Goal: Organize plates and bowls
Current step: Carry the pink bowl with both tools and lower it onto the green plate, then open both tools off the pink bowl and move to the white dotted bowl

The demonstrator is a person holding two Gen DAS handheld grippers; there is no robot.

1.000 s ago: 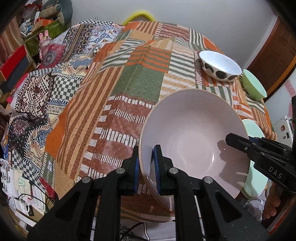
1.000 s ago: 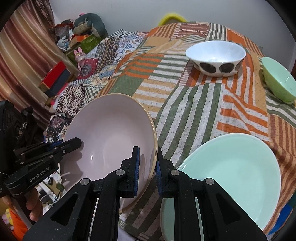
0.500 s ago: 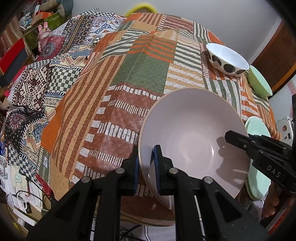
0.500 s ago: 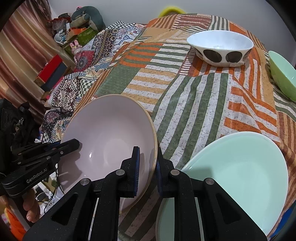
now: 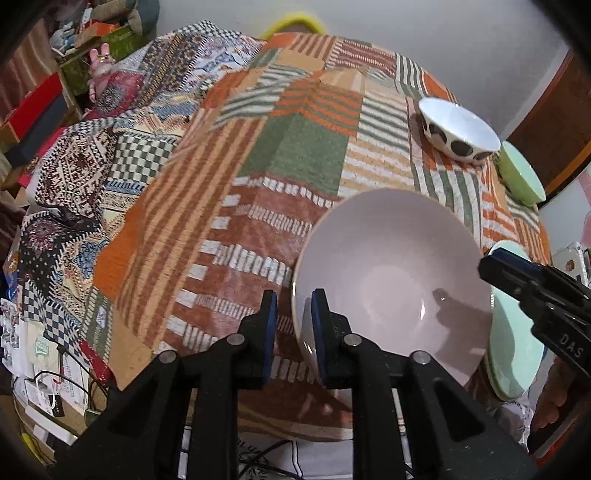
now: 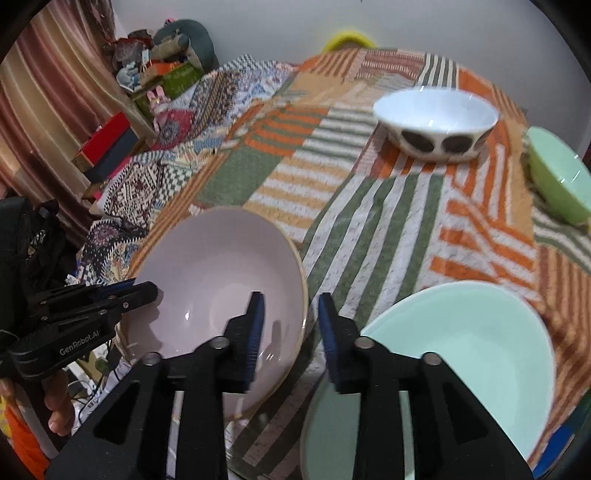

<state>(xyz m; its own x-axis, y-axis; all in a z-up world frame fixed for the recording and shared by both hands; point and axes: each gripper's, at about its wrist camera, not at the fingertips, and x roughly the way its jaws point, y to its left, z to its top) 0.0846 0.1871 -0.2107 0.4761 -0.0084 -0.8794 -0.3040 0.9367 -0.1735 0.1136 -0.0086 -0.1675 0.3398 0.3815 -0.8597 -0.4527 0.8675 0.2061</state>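
A large pale pink bowl [image 5: 395, 269] is at the near edge of the patchwork-covered table [image 5: 295, 155]. My left gripper [image 5: 293, 321] has its jaws a little apart, straddling the bowl's left rim. My right gripper [image 6: 290, 325] is open, its fingers either side of the bowl's right rim [image 6: 301, 295] without pressing it. A mint plate [image 6: 461, 354] lies right of the bowl. A white bowl with dark spots [image 6: 436, 122] and a green bowl [image 6: 561, 181] stand at the far right.
The table's near edge drops to a floor with cables and papers [image 5: 48, 365]. Boxes and soft toys [image 6: 155, 85] are stacked beyond the table's left side. A yellow chair back [image 5: 295, 22] shows behind the table.
My right gripper has opened and let go of the pink bowl's rim. My left gripper's jaws have also parted slightly. The bowl has moved a little away from the plate.
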